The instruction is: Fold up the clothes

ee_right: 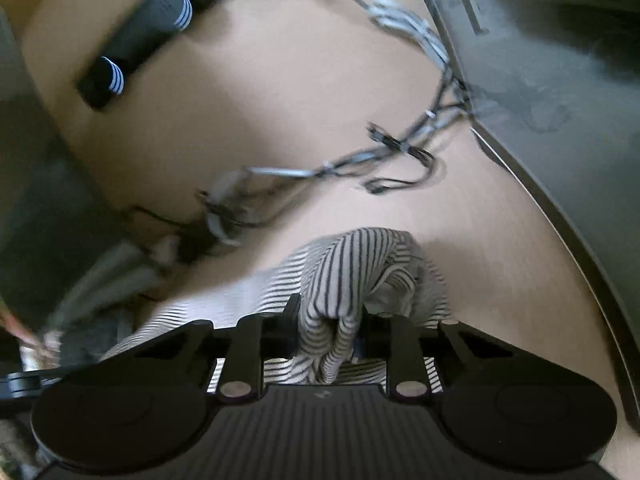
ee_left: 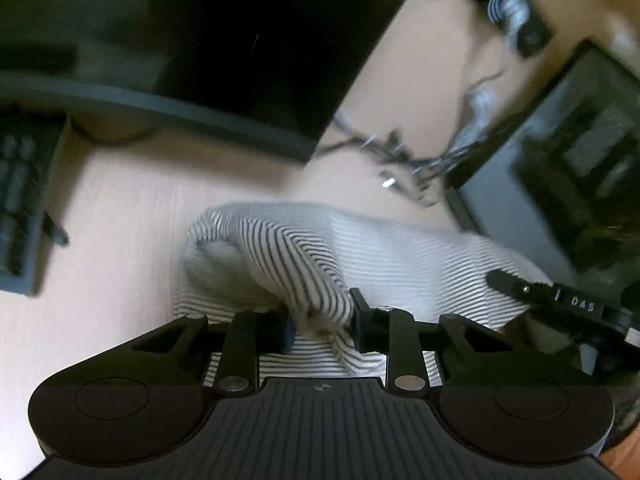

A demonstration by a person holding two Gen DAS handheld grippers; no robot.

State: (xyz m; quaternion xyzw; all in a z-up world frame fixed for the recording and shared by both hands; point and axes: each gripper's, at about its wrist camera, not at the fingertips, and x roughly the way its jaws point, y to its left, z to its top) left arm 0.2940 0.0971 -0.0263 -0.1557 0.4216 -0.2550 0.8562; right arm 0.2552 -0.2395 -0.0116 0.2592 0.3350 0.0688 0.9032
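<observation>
A white garment with thin dark stripes lies on a pale wooden table. My left gripper is shut on a bunched fold of it, the cloth pinched between the two black pads and pulled up into a ridge. In the right wrist view the same striped garment rises in a gathered lump, and my right gripper is shut on that bunch. The right gripper's black body shows at the right edge of the left wrist view, beside the cloth.
A dark monitor on a curved stand and a keyboard stand at the back left. Tangled cables lie behind the garment. A black bar with striped ends lies far back. A grey panel borders the right.
</observation>
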